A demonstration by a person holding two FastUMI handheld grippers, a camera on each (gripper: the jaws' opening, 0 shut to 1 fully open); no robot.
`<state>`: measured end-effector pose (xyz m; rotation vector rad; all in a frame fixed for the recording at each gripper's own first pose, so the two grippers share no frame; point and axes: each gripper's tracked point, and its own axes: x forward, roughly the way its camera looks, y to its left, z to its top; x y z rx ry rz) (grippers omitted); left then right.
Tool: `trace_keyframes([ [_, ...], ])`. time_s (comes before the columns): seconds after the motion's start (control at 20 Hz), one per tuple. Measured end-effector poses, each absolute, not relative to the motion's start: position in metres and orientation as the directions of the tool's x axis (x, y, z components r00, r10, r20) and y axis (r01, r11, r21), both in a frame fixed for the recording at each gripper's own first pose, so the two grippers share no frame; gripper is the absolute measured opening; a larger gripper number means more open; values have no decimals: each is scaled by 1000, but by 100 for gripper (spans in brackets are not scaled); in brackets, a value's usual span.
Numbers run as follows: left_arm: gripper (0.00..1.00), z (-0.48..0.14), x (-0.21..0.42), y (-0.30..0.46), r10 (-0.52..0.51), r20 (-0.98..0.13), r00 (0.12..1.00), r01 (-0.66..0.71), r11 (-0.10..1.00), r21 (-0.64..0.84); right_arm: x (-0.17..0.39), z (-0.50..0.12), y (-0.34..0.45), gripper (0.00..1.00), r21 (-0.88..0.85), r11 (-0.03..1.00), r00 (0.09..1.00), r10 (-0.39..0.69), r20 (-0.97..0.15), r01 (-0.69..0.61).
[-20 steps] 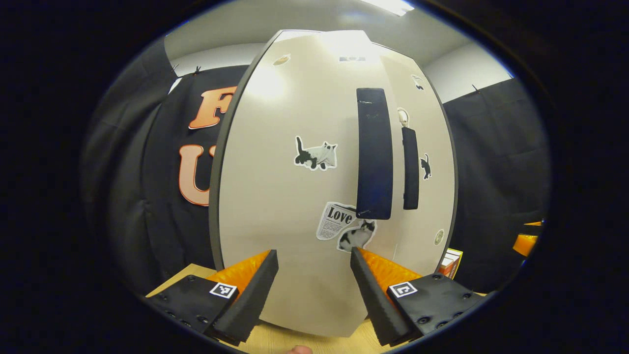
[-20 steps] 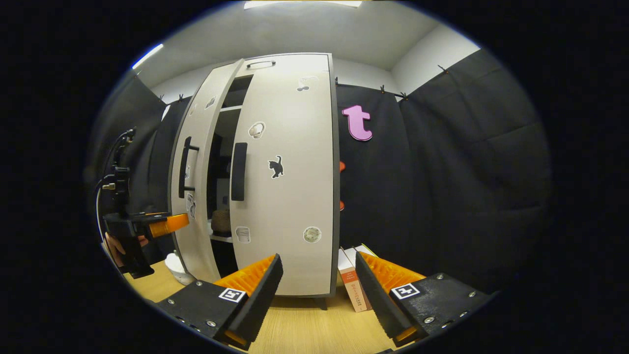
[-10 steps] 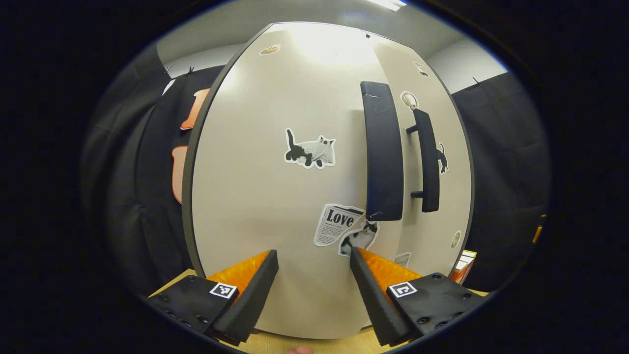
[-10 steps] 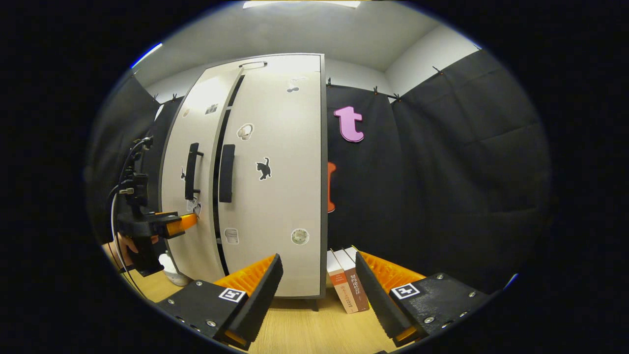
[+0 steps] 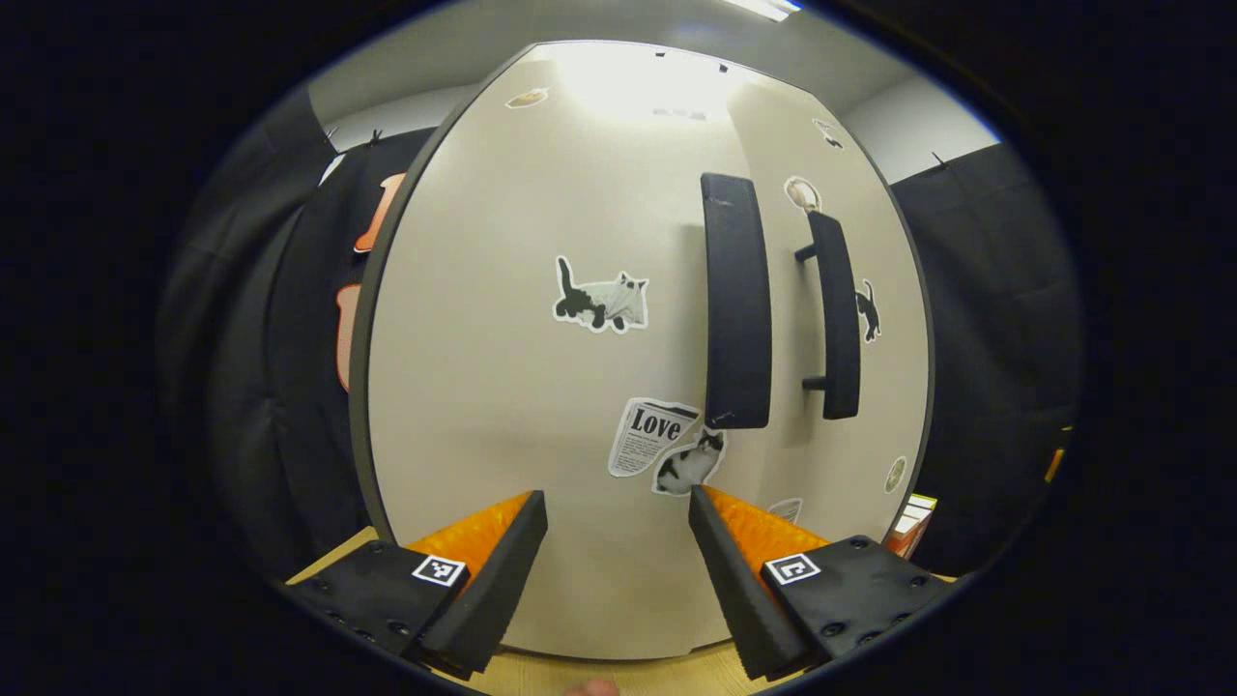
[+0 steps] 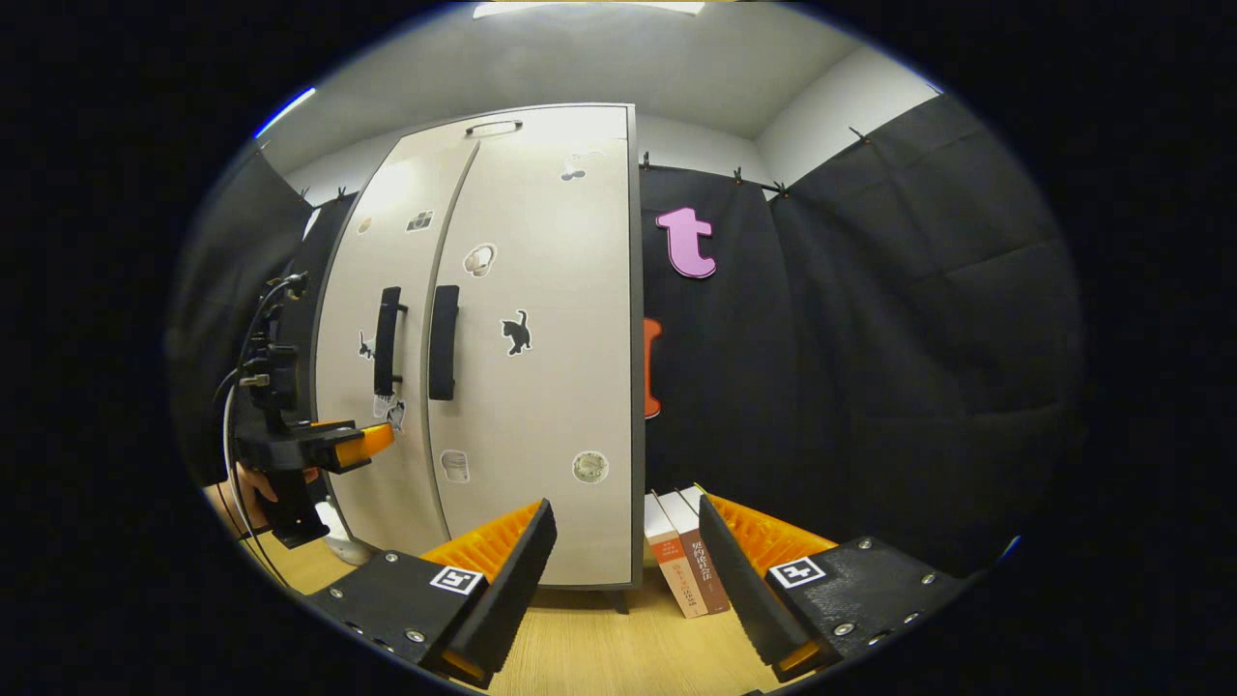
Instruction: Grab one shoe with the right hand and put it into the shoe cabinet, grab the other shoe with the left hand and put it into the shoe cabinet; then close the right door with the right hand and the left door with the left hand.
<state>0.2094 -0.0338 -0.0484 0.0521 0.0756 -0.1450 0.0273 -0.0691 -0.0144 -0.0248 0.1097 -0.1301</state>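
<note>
Left door (image 6: 382, 358) now shut; wooden tabletop (image 6: 589, 648).

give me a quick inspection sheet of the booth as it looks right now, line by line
surface: light wooden top under the cabinet.
job's things: shoe cabinet, left door and right door both look shut, no gap seen; shoes nothing seen.
clutter: books leaning beside the cabinet's right side; a pale object at its left foot, can't tell what.
grippers: left gripper open, close to the left door, contact unclear; right gripper open, back from the cabinet, holding nothing.
cables: black leads on the left gripper's rig.
surroundings: black cloth wall, white ceiling.
</note>
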Motion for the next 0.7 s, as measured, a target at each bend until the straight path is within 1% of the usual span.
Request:
trace_keyframes([
  [0.2,97,-17,171,-22,-127,-19,992,128,990,57,32,-13,-55,92,-6,996,991,-85,-104,85],
  [0.5,96,3,113,2,-76,-2,997,76,995,65,34,-14,-32,92,13,1000,995,-15,-101,17],
  [0.7,96,12,85,13,-46,9,999,45,996,72,30,-14,-21,92,18,1000,994,20,-105,-18],
])
